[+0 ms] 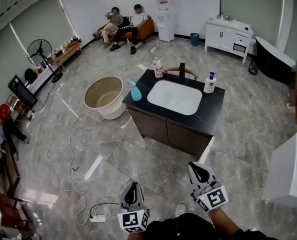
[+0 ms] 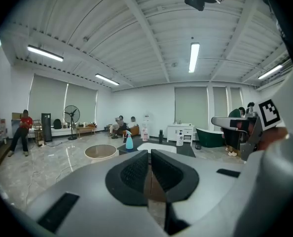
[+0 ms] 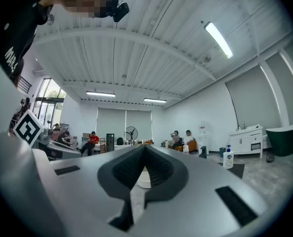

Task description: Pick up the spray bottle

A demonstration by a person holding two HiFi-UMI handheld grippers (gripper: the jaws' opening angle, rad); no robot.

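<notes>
The blue spray bottle [image 1: 135, 91] stands upright on the left edge of a black vanity top [image 1: 211, 106], next to a white sink [image 1: 174, 97]. It also shows small and far off in the left gripper view [image 2: 129, 141]. Both grippers are held low near the bottom of the head view, well short of the vanity. My left gripper [image 1: 133, 185] [image 2: 149, 154] is shut, with nothing between its pads. My right gripper [image 1: 197, 166] [image 3: 145, 149] is also shut and empty. The right gripper view does not show the spray bottle.
On the counter stand a pink bottle [image 1: 158, 69], a black faucet [image 1: 181, 73] and a white pump bottle [image 1: 210, 83] [image 3: 228, 158]. A round tub [image 1: 104, 95] sits left of the vanity. Cables and a power strip [image 1: 98, 217] lie on the floor. A white cabinet [image 1: 288, 174] stands at the right.
</notes>
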